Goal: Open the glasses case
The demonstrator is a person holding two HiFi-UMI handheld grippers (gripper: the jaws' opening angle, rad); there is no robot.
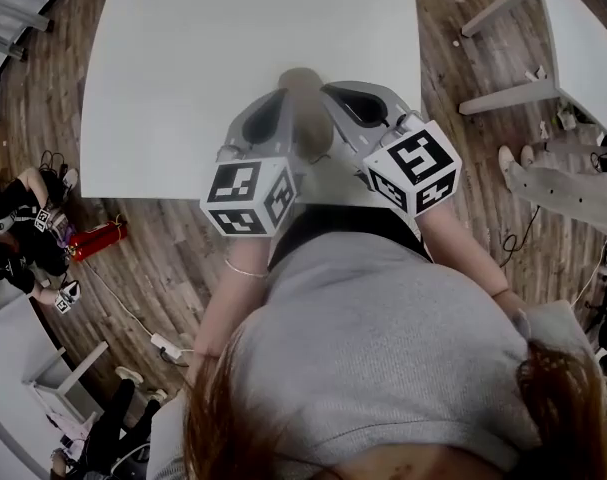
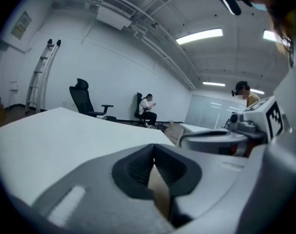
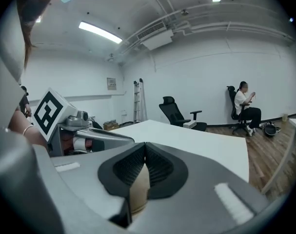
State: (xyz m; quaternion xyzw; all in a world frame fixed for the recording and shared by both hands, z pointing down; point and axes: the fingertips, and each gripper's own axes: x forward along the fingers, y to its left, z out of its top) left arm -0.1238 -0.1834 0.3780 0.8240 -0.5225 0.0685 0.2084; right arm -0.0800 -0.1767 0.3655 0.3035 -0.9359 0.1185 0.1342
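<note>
Wooden floor (image 1: 163,258) all around, and the big white worktop (image 1: 183,68) fills the top of my head view. I've got both tools up over the middle of its near edge, side by side, angled in toward each other.

The left tool (image 1: 280,100) sits at the left with its marker cube (image 1: 248,196) toward me. The right tool (image 1: 349,98) is just beside it, its own cube (image 1: 415,166) tipped up.

Between them is the glasses case (image 1: 305,108), tan and rounded, one end at each tool. I can't tell from here whether it rests on the worktop or hangs clear of it.

In the left gripper view, the left tool (image 2: 153,151) has its dark ribbed pads drawn together, and the case's tan surface (image 2: 160,191) is wedged in the gap just below where they meet. So it's clamped on the case.

The right gripper view shows the same. The right tool (image 3: 145,150) is pinched in, with the case (image 3: 139,191) caught between the pads. The left tool's cube (image 3: 50,112) shows off to that view's left.

Far off past the worktop's back edge there's a black office chair (image 3: 176,112).
</note>
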